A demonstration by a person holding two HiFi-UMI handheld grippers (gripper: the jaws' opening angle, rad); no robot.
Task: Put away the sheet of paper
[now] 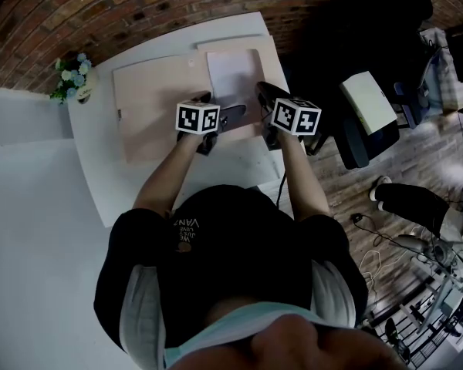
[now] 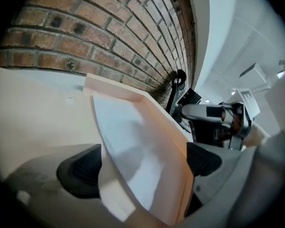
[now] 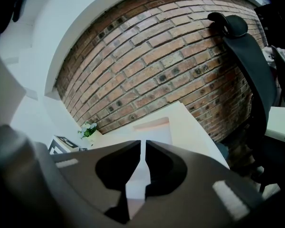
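Sheet of paper (image 1: 233,79) on open pink folder (image 1: 154,106), 12 o'clock from both grippers. Right gripper (image 3: 142,160) jaws nearly together, apparently pinching sheet edge. Left gripper (image 2: 142,163) jaws wide apart, straddling sheet and folder flap. Risk: one-sided pull creases sheet, or thin pinch slips.

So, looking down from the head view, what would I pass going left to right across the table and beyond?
Flowers → left gripper's marker cube → sheet of paper → right gripper's marker cube → black office chair. The pink folder is left out, since it stretches under several of these.
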